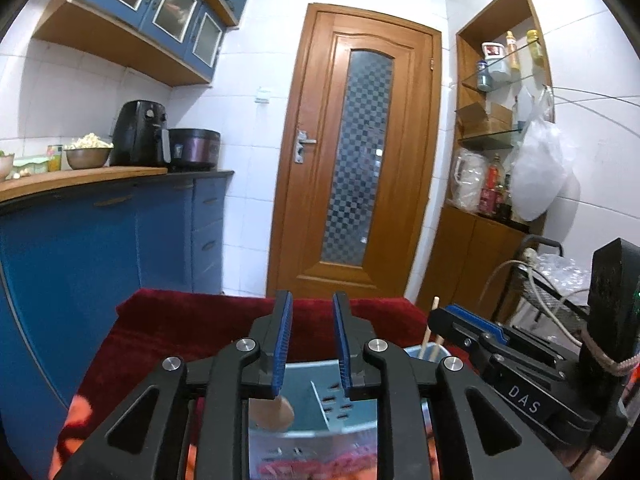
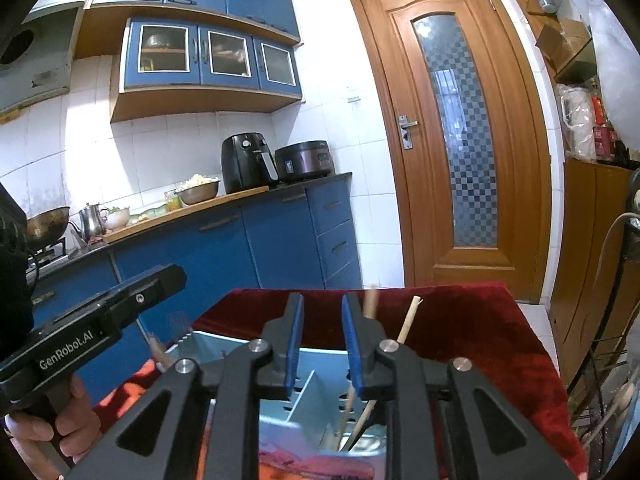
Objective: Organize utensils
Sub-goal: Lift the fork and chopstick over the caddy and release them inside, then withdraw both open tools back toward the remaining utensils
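**Utensils in the caddy, both claws let go**

Kitchen background first: blue cabinets, a wooden door with chequered glass, an air fryer and a cooker on the far counter. Nearer, a tabletop (image 2: 460, 320) draped in dark red velvet carries a pale blue utensil caddy (image 2: 240, 346) with slotted dividers inside.

Seen from the left wrist, the left claw (image 1: 313, 344) hangs just above the caddy (image 1: 360, 394) with its jaws a little apart and nothing between the blue pads. Directly below them a wooden spoon (image 1: 272, 410) sits in a left-hand compartment, its rounded end showing; whether that is the bowl or the handle end is hard to tell. The pads do not press on it, so it looks released.

From the right wrist, the right claw (image 2: 323, 344) likewise stands slightly parted and empty over the caddy. A pair of chopsticks (image 2: 408, 320) leans in the right-hand compartment, passing just beside the right pad's outer face rather than between the jaws; one stick is blurred. The same sticks show in the left view as a pale tip (image 1: 431, 322) rising by the right claw (image 1: 468, 320). A person's hand (image 2: 52, 428) grips the handle of the left claw at the lower left.

As a judgement: the sorting seems well advanced, with spoon and chopsticks each in their own compartment. No loose utensils show on the velvet, though the claws hide most of the near tabletop, so whether anything is left to put away cannot be told.
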A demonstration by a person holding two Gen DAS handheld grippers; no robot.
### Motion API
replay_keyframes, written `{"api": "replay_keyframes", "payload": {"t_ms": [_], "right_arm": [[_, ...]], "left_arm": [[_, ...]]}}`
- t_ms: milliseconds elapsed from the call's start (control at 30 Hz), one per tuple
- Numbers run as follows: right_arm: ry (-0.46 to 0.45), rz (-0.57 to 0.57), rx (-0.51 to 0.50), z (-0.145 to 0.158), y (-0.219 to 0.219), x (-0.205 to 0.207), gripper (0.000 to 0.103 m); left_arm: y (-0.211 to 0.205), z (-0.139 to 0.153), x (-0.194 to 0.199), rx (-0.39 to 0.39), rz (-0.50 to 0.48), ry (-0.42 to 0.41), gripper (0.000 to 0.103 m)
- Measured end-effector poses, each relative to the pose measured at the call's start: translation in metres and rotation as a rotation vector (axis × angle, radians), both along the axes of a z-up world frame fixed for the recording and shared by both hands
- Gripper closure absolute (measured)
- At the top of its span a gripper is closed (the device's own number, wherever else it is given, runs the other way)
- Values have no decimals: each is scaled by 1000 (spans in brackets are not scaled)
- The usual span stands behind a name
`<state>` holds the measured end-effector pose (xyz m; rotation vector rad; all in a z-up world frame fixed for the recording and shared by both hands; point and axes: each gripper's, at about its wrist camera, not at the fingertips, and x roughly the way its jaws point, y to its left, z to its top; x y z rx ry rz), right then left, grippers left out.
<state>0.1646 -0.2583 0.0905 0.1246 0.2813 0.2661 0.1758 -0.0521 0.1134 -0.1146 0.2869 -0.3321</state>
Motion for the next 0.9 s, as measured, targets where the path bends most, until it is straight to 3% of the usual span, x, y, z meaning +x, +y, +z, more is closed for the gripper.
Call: {"api": "replay_keyframes", "payload": {"t_ms": [500,900], "right_arm": [[115,-18,-39,9,13,-64,80],[267,-12,-35,-24,15,-102,80]], "left_arm": [[11,-2,-54,79,-21,179,82],[15,-47,-77,142,11,404,82]]}}
